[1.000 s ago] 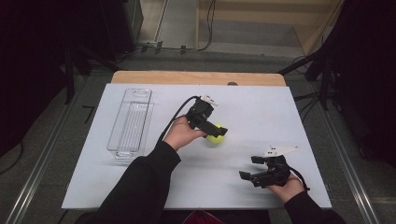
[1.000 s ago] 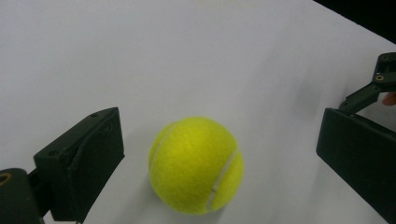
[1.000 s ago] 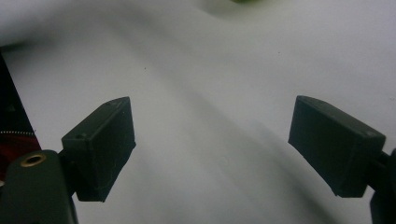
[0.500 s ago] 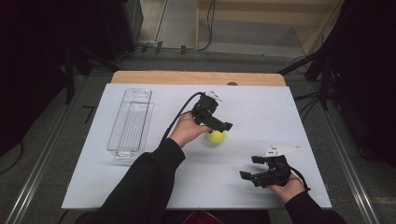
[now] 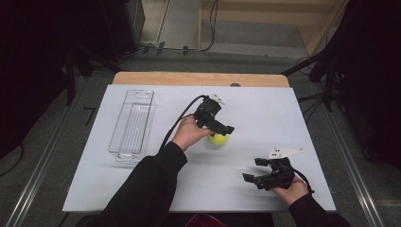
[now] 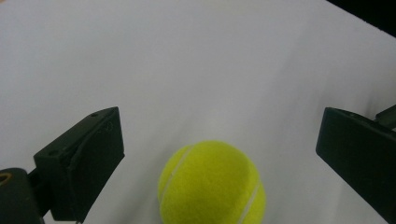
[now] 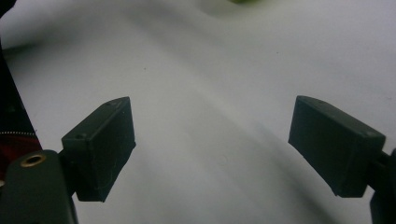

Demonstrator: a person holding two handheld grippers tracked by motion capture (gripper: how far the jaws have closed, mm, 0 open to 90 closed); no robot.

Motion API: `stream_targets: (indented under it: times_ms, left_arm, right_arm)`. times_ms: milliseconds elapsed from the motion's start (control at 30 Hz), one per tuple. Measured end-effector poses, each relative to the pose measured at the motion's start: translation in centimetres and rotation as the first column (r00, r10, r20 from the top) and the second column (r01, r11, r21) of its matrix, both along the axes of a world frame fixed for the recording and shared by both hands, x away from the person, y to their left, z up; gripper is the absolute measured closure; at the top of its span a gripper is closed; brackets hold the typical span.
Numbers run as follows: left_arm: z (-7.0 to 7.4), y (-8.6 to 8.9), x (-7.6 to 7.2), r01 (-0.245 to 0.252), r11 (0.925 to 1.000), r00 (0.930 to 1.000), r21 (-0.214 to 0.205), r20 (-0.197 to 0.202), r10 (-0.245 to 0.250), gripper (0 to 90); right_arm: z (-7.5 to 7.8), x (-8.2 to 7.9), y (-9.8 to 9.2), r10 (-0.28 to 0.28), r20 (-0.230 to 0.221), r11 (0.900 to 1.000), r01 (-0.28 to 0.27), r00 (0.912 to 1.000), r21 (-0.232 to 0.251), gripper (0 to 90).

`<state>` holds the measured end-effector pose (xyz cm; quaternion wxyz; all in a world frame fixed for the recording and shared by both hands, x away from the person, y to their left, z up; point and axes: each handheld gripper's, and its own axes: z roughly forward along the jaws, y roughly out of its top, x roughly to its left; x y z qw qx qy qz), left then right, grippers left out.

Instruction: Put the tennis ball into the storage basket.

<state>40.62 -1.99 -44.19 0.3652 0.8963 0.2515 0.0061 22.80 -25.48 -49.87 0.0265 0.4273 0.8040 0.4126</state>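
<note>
On table: one ball (image 5: 218, 139), one tray (image 5: 132, 124).

The tennis ball (image 6: 212, 184) is cut off below; perhaps its blurred sliver tops the right gripper view.

ball (image 6: 212, 184): fuzzy yellow felt | tray (image 5: 132, 125): clear glossy plastic | table cover (image 5: 265, 109): smooth matt white

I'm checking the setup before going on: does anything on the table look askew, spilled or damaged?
Nothing stands out. The tennis ball lies whole on the white table cover, between the open jaws of the left gripper and untouched by them. The clear tray sits upright and looks empty. The right gripper is open near the front edge.
</note>
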Motion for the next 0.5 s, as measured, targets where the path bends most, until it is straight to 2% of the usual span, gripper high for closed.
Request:
stream_targets:
  times_ms: [267, 467, 500]
  left_arm:
    - [-0.49, -0.20, -0.11, 0.012, 0.9999, 0.9999, 0.011, 0.001, -0.012, 1.4]
    - [-0.87, -0.17, -0.15, 0.008, 1.0000, 1.0000, 0.000, 0.000, -0.008, 1.4]
    - [-1.00, -0.13, -0.24, -0.002, 0.9999, 1.0000, -0.010, -0.004, 0.002, 4.2]
  right_arm:
    - [0.00, -0.02, -0.04, -0.002, 0.001, 1.0000, 0.002, 1.0000, -0.001, 12.7]
    - [0.01, -0.03, -0.06, -0.002, 0.001, 1.0000, 0.002, 1.0000, -0.002, 12.7]
    - [0.00, -0.03, -0.07, -0.001, 0.001, 1.0000, 0.001, 1.0000, -0.002, 12.7]
